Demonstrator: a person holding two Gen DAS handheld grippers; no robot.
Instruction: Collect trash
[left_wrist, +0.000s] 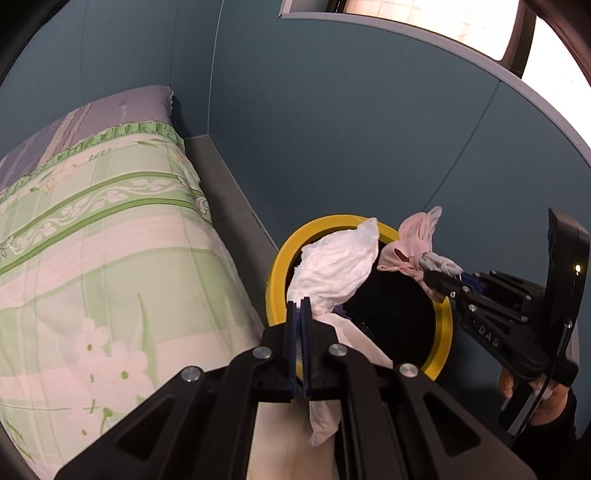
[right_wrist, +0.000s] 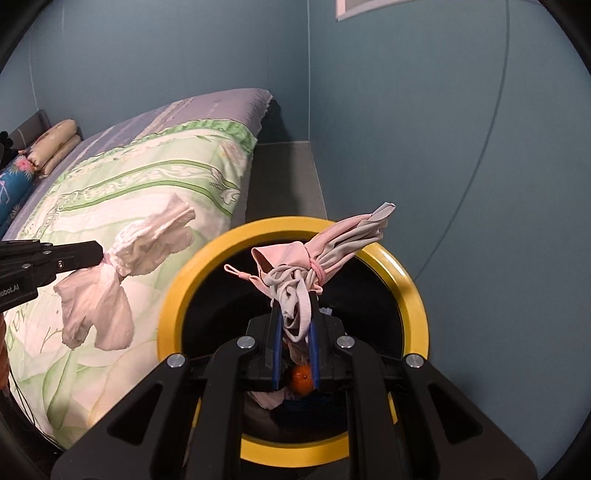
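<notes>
1. Left wrist view: your left claw (left_wrist: 300, 306) is clamped tight on a crumpled white tissue (left_wrist: 334, 269), its blue pads pressed together with the paper pinched between them.
2. The tissue fans up and right from the pads, over the near left part of the yellow-rimmed bin (left_wrist: 275, 280); a loose tail of it hangs below the claw.
3. The bin stands on the floor, between the bed (left_wrist: 92, 240) and the blue wall (left_wrist: 351, 129); its inside is dark.
4. Your right claw (left_wrist: 430, 278) comes in from the right and grips a pink and grey cloth bundle (left_wrist: 413, 243), which sits above the far right edge of the bin's rim.
5. Your hand (left_wrist: 543, 397) shows at the lower right, around the right claw's handle.
6. Right wrist view: your right claw (right_wrist: 295, 325) is closed narrow on the cloth bundle (right_wrist: 317, 258), grey straps caught between the blue pads.
7. The bundle sits directly above the bin's (right_wrist: 410, 299) open mouth, its far end reaching past the back rim.
8. Down in the bin, seen between the pads, lies an orange fruit (right_wrist: 301, 380) among other dark contents.
9. Your left claw (right_wrist: 99, 254) enters from the left, holding the tissue (right_wrist: 122, 280) over the green floral quilt (right_wrist: 166, 177), just left of the bin's rim.
10. Pillows (right_wrist: 55, 147) lie at the bed's far end.
</notes>
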